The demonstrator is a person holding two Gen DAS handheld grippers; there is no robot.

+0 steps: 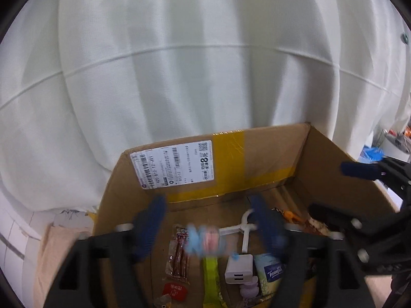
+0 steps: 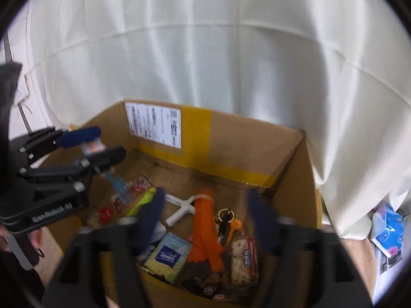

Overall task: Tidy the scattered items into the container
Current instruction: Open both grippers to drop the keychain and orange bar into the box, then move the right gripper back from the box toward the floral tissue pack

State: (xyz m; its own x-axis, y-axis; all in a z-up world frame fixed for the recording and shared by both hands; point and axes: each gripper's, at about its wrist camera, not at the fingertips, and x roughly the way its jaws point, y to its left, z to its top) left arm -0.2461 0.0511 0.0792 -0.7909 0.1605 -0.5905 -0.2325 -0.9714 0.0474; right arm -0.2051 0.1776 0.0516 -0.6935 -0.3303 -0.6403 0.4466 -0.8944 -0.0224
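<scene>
Left wrist view: both grippers, left gripper and right gripper, hang spread over the box; a blurred pink-blue packet sits between the left's pads, untouched.

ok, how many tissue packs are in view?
2. A pale green Tempo tissue pack lies inside the brown cardboard box; a blue soft pack, likely tissues, lies outside, right of the box. Others may be buried.

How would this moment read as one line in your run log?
left hand-held gripper: open, blurred pink-blue item between fingers | right hand-held gripper: open | both over cardboard box
</scene>
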